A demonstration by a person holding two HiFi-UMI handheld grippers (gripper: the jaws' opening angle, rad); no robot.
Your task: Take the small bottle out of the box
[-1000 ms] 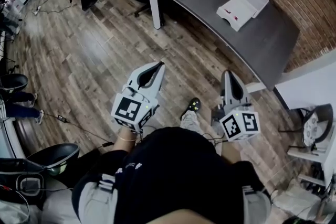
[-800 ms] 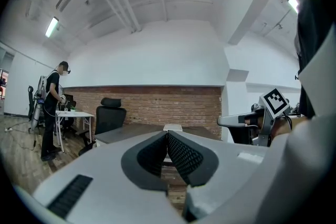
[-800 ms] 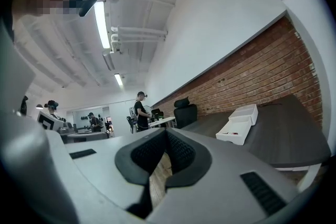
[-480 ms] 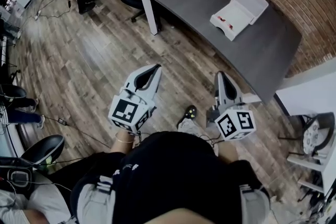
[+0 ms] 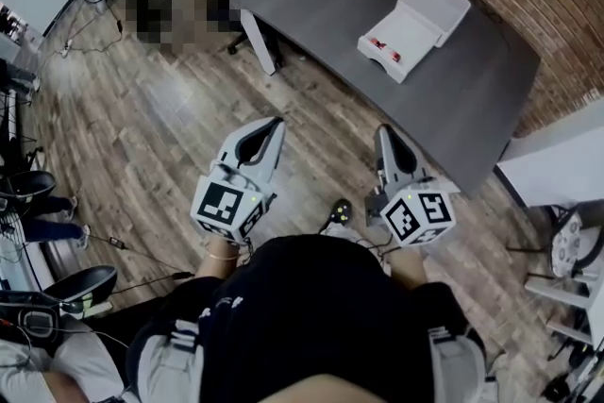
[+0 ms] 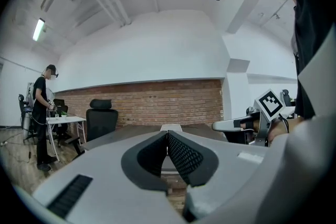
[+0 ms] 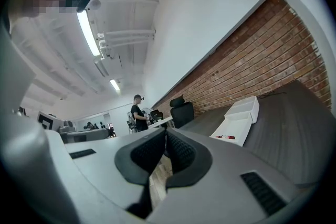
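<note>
Beneath a brick wall, past wood-plank floor, a dark grey counter (image 5: 462,99) carries an open white box (image 5: 413,25); small red shapes (image 5: 380,43) inside are probably the small bottle. The left gripper (image 5: 273,122) and right gripper (image 5: 384,130) hover short of it, closed and empty. The whole task remains.

Left gripper (image 5: 274,124) held level ahead of the torso, jaws closed on nothing, right gripper (image 5: 383,131) alongside, jaws together, empty
</note>
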